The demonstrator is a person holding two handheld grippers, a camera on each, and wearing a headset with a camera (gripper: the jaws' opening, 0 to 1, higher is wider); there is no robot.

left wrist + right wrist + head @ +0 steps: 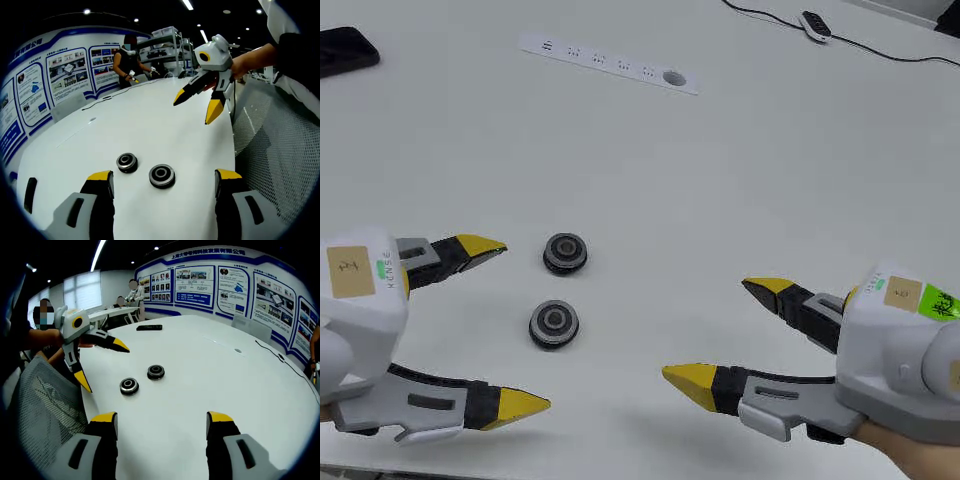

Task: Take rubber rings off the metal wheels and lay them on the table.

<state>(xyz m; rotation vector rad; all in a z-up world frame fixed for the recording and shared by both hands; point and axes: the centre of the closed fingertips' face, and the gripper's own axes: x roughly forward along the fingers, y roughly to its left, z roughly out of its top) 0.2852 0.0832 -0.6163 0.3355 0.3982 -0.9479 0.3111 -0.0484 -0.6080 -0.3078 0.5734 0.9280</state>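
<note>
Two small metal wheels with dark rubber rings lie flat on the white table: the far wheel (565,253) (127,162) (156,372) and the near wheel (554,324) (162,175) (129,386). My left gripper (527,325) (162,176) (104,366) is open at the left, its yellow-tipped jaws spread on either side of the wheels. At the right my right gripper (728,333) (162,417) (196,106) is open too, empty, well to the right of the wheels.
A white power strip (608,63) lies across the far table. A black phone (345,48) (149,327) sits at the far left, a cable with an inline switch (814,24) at the far right. The near table edge (580,468) runs under the grippers. People stand beyond the table.
</note>
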